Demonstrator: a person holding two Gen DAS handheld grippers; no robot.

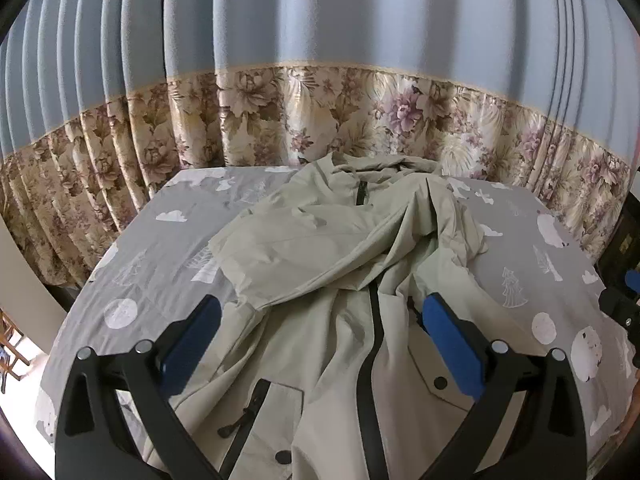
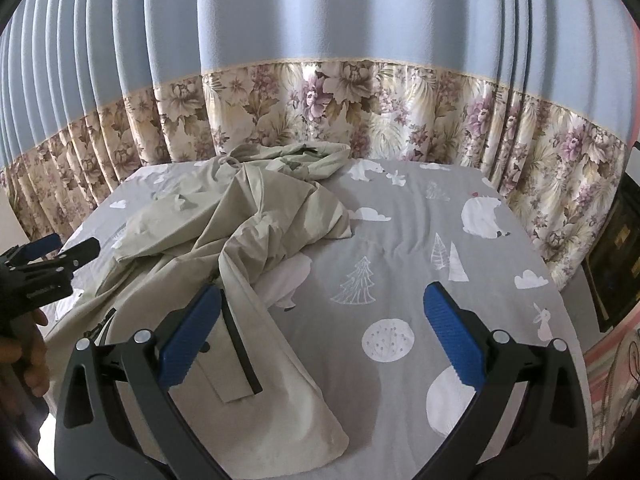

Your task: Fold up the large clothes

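**Desk:** Jaws first: what are they doing?

**Photographer:** Both pairs stand wide apart and hold nothing. The left gripper (image 1: 322,330) hangs over the lower front of a pale green jacket (image 1: 336,248), with the black zip (image 1: 374,320) running up between its blue pads. The right gripper (image 2: 322,330) hangs over the jacket's right hem corner (image 2: 320,424), with bare bed sheet (image 2: 420,220) under most of its opening.

**Desk:** Where does the jacket lie?

**Photographer:** On a bed covered by a grey sheet printed with white trees, clouds and bears. The hood (image 2: 288,156) points toward the floral curtain (image 1: 280,120) at the far side; the hem is nearest the cameras.

**Desk:** How far along is the folding?

**Photographer:** Barely begun, by my reading. The body lies front up and roughly lengthwise, but the upper half is rumpled, a sleeve (image 1: 280,256) is thrown across the chest, and the cloth is bunched toward the right shoulder. I see no clean fold; flattening and every fold look to be left.

**Desk:** Room to work?

**Photographer:** Plenty of bare sheet on the jacket's right, less on its left. The curtain crowds the far edge, and a dark object (image 2: 616,248) stands just past the bed's right edge.
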